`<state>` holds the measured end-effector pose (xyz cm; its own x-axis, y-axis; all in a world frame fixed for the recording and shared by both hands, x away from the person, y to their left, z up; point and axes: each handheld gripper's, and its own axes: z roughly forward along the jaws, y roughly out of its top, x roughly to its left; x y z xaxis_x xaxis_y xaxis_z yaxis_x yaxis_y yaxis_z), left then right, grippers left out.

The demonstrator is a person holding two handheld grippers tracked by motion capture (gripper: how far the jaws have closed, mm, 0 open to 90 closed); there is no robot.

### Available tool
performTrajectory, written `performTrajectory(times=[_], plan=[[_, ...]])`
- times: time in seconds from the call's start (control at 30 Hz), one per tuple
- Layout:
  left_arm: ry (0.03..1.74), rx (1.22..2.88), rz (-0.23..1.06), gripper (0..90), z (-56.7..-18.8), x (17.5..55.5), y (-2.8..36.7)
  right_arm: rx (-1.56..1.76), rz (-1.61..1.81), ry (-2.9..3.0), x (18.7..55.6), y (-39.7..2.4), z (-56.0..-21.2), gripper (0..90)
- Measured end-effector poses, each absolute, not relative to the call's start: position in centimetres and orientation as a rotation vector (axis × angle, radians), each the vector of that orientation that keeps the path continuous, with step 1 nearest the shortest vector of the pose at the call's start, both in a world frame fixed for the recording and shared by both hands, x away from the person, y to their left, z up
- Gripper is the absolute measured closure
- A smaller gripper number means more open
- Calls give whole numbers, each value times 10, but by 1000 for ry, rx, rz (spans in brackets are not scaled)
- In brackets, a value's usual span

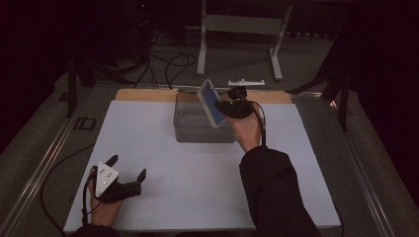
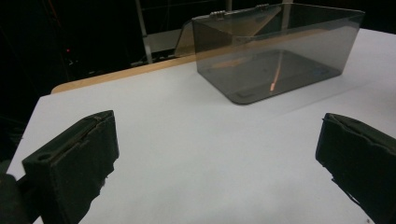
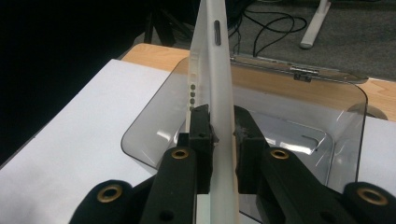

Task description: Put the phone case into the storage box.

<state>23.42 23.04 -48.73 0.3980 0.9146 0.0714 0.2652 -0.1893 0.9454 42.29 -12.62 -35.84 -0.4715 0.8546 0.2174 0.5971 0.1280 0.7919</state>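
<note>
the right gripper [image 3: 223,135] has its fingers [image 3: 201,140] pinching a white-cased phone [image 1: 211,102] by its edges, holding it tilted above the smoky clear box [image 1: 197,129] at the far middle of the white surface [image 1: 197,182]. the left gripper [image 1: 126,173] rests near the surface's front left corner, fingers [image 2: 74,163] spread wide with nothing between them, well apart from the box.
</note>
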Motion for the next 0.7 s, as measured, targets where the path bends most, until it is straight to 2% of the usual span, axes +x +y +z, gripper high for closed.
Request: performTrajectory(times=[0.7], plan=[[1050, 1709, 791, 3, -488, 237, 232, 1460, 1228, 2071, 430, -135, -359, 809]])
